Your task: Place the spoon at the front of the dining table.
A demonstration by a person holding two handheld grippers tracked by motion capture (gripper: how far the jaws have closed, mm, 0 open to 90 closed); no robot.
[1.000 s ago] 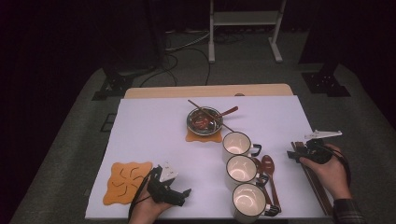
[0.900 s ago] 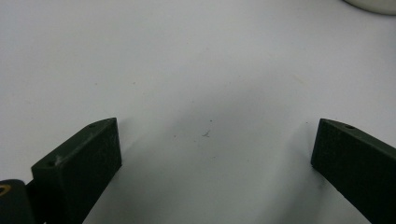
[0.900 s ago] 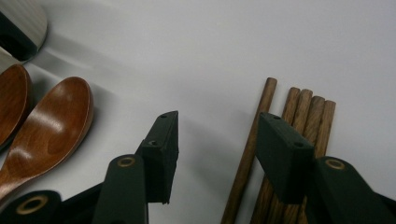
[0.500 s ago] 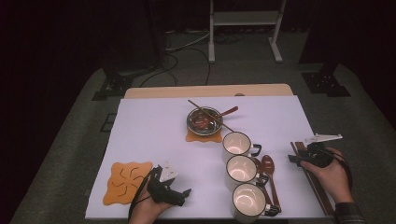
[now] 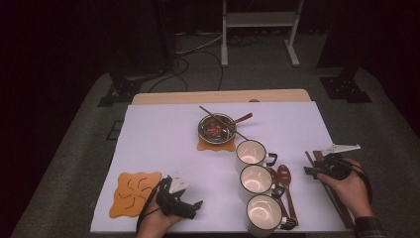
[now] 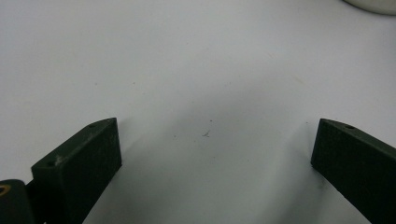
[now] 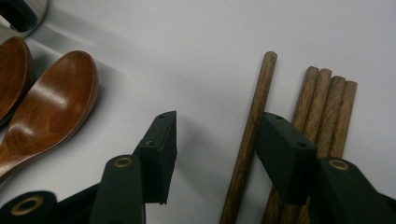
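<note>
Right gripper view puts us close over the chopsticks [image 7: 327, 116]: we see one chopstick [image 7: 250, 135] lying apart from the other four, standing between the spread jaws of the right tongs [image 7: 215, 140], with the right-hand pad just beside it and nothing pinched. Two wooden spoons [image 7: 51, 107] lie off to the left of that view. From the high view we cannot separate the single sticks; there the chopsticks [image 5: 331, 191] are one dark bundle at the right edge of the white counter [image 5: 163, 139], under the right tongs [image 5: 313, 166] and the person's right hand [image 5: 349, 188].

Left gripper view gives us bare counter between widely spread jaws of the left tongs [image 6: 215, 144] and the rim of a cup at the top right corner. High view places the left tongs [image 5: 190, 208] near the front edge, beside an orange coaster [image 5: 130, 193].

Against the earlier frames, we find both hands and every item on the counter where they were.

Three white cups [image 5: 250, 152] stand in a row down the middle right, lit inside, and we see nothing in them; the spoons [image 5: 285, 178] lie just right of them. A metal bowl [image 5: 217, 128] sits on a second orange coaster [image 5: 213, 147], with something reddish inside, a chopstick across it and a spoon handle leaning out.
</note>
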